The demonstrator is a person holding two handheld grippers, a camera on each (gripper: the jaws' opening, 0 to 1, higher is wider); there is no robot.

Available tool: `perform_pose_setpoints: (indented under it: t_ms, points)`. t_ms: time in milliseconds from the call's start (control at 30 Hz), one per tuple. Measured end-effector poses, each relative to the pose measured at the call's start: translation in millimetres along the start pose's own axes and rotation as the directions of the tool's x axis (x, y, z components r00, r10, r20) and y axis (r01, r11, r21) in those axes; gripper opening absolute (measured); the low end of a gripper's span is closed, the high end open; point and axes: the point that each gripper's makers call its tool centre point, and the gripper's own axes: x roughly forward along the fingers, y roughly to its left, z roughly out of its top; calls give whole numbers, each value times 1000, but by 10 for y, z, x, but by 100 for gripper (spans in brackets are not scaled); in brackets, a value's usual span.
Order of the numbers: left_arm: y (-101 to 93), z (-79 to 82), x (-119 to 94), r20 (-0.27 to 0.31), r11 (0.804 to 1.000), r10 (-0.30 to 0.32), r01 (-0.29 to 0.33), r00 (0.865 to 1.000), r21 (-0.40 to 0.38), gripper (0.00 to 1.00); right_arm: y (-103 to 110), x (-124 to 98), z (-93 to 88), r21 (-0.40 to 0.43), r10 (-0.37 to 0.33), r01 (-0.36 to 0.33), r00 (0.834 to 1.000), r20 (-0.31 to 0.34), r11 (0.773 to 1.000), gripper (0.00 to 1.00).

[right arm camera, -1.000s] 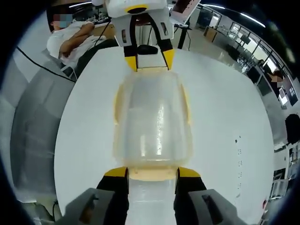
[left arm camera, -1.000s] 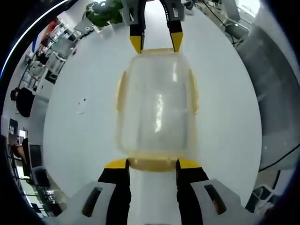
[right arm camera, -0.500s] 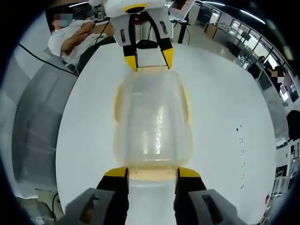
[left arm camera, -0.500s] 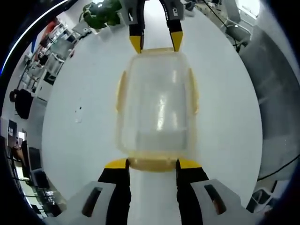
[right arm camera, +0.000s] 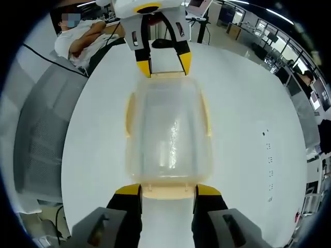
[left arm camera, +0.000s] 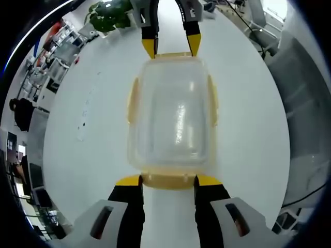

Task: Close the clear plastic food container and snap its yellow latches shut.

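A clear plastic container (left arm camera: 170, 113) with its lid on lies lengthwise on the white table between my two grippers. Yellow side latches (left arm camera: 133, 101) lie flat against its long sides. In the left gripper view my left gripper (left arm camera: 168, 182) is shut on the near yellow end latch (left arm camera: 168, 175), and my right gripper (left arm camera: 170, 45) holds the far end. The right gripper view mirrors this: my right gripper (right arm camera: 168, 190) is shut on the near end latch (right arm camera: 168, 181) of the container (right arm camera: 168, 129), with my left gripper (right arm camera: 164, 64) at the far end.
The round white table (left arm camera: 248, 129) has bare surface on both sides of the container. A green plant (left arm camera: 108, 18) stands beyond its far edge. A seated person (right arm camera: 77, 41) is behind the table, and grey flooring (right arm camera: 36, 134) lies past the left edge.
Both views have shifted a little against the room and now look at the container from higher up. The container stays held between the same jaws.
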Motion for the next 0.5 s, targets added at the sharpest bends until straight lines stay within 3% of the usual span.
perform_pose_setpoints:
  t_ms: [500]
  points:
    - [-16,96,2,7,1000,-13,13,1000,-14,35,-12,-1,-120,-3,26,-26,1000,-1,1000,35]
